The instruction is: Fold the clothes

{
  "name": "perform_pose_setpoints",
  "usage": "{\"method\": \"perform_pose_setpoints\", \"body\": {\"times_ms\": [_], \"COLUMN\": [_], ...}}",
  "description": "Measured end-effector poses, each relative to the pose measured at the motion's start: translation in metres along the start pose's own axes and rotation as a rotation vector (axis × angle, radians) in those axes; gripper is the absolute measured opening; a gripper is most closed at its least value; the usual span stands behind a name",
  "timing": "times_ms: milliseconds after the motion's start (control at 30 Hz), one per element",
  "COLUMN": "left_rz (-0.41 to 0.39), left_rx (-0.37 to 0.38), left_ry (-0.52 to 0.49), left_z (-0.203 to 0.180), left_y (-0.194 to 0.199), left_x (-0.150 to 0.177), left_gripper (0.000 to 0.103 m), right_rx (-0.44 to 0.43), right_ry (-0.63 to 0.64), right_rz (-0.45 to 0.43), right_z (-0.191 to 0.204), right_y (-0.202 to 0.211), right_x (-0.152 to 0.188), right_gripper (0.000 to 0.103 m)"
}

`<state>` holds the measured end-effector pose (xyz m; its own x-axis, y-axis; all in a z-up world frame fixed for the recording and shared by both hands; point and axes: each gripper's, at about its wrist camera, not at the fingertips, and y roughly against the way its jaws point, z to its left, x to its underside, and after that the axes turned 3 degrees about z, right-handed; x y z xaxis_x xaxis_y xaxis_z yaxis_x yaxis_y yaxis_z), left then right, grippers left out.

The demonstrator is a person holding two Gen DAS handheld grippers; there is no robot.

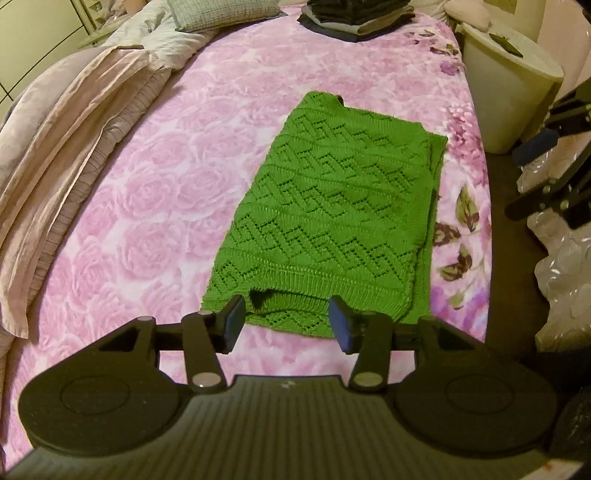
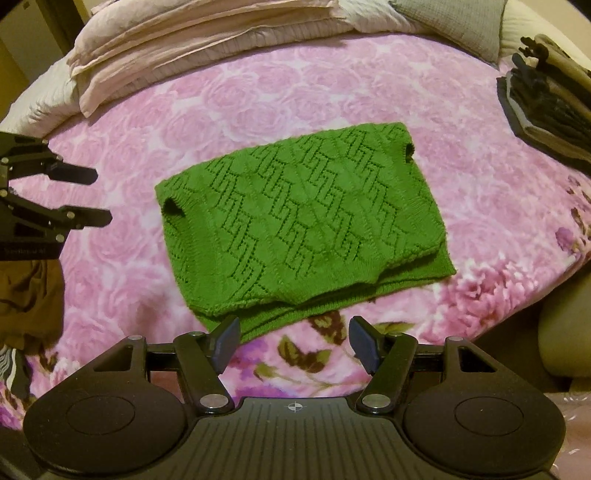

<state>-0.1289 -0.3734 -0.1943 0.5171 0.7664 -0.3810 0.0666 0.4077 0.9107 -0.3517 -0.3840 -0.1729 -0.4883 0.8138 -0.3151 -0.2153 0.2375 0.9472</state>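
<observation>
My left tongs (image 1: 286, 319) and right tongs (image 2: 293, 341) hang released, gripping nothing, over the green sweater (image 2: 299, 221), folded flat on the bed (image 2: 129, 229) for its next fold.

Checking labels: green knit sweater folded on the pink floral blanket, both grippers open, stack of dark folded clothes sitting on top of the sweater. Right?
Not quite. The stack of dark folded clothes lies apart from the green sweater, further up the pink blanket, as the left wrist view shows. Left gripper and right gripper are open.

One green knitted garment (image 2: 303, 221), two grippers, one stack of dark folded clothes (image 1: 356, 16), one grey pillow (image 1: 225, 11) and one pale bin (image 1: 511, 85) are counted.
</observation>
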Motion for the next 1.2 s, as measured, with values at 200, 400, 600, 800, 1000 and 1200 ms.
{"method": "perform_pose_setpoints", "body": {"times_ms": [200,400,600,800,1000,1200], "left_rz": [-0.007,-0.023,-0.082,-0.156,-0.214,-0.285], "left_rx": [-0.011,-0.017,-0.020,-0.026,-0.081,-0.114], "left_ry": [-0.151,-0.431,-0.572,-0.701,-0.938,-1.121], "left_z": [0.012,0.028,0.045,0.049,0.044,0.042], "left_y": [-0.022,-0.072,-0.116,-0.146,-0.170,-0.186], "left_x": [0.019,0.052,0.069,0.078,0.094,0.100], "left_gripper": [0.063,0.068,0.075,0.081,0.081,0.069], "right_rx": [0.020,0.097,0.153,0.241,0.297,0.305], "right_ry": [0.053,0.257,0.448,0.705,0.759,0.711], "right_rz": [-0.018,-0.027,-0.015,-0.028,-0.041,-0.074], "right_z": [0.014,0.070,0.117,0.144,0.140,0.133], "right_y": [-0.015,-0.060,-0.125,-0.181,-0.198,-0.190], "right_x": [0.006,0.027,0.040,0.054,0.059,0.055], "right_gripper": [0.062,0.062,0.062,0.062,0.047,0.022]}}
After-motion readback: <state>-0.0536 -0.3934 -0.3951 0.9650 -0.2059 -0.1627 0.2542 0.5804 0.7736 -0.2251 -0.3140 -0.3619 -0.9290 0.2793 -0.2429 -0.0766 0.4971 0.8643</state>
